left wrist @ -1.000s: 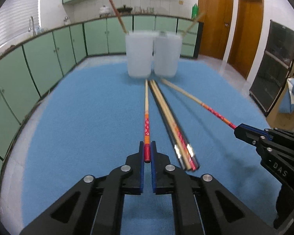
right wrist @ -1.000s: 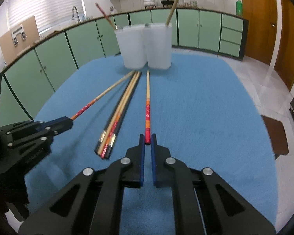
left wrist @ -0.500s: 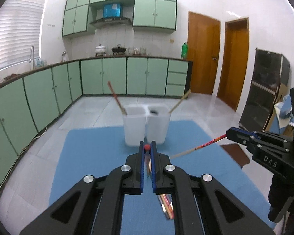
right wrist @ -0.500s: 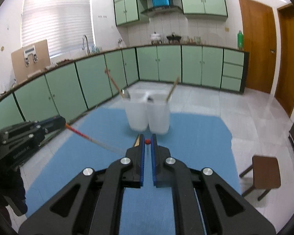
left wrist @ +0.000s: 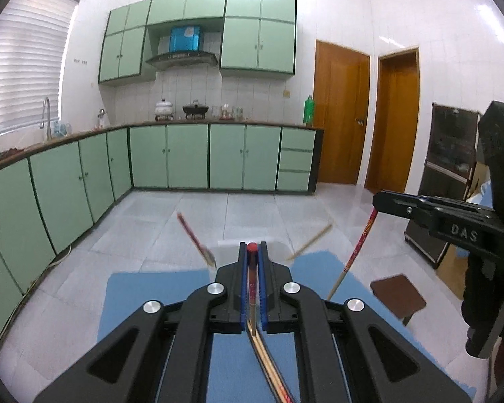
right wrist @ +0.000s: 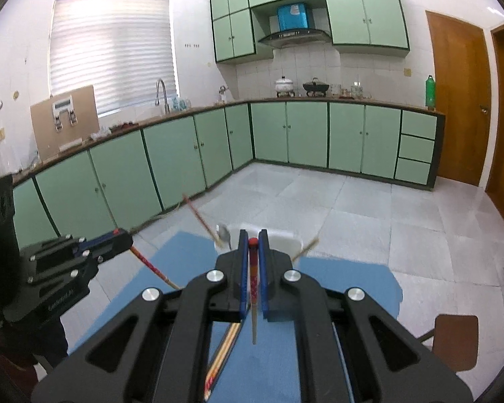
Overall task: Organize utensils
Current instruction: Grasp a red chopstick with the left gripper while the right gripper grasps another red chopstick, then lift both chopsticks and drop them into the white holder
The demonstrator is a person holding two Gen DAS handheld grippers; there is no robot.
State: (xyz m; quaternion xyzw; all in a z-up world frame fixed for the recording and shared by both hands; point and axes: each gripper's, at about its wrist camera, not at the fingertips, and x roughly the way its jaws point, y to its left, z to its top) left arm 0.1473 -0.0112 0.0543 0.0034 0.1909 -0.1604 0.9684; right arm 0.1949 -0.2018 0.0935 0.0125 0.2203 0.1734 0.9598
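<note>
Above the blue desk (left wrist: 144, 288), I have both claws raised, each clamped on 1 red-ended chopstick. My left claw (left wrist: 252, 252) pinches its left chopstick (left wrist: 252, 278) at the red tip, so the pale shaft hangs down and back under the camera; I judge the end grip is meant to let the stick swing toward upright for dropping into a cup. My right claw (right wrist: 252, 245) holds the right chopstick (right wrist: 253, 288) the same way, its free end hanging over the desk.

From the left wrist view, the right claw shows at the side, its stick slanting down to the cloth. 2 white cups (right wrist: 285, 238) sit just beyond the fingertips, almost fully hidden behind each claw; only a pale rim shows. 1 dark red stick (left wrist: 196, 238) and 1 tan stick (left wrist: 310, 240) lean out of them, both blurred. A spoon-like shape (right wrist: 223, 233) at the rim is too blurred to name surely.

More chopsticks (right wrist: 223, 356) lie bundled on the desk below, partly covered by claw bodies, so I cannot count them.
</note>
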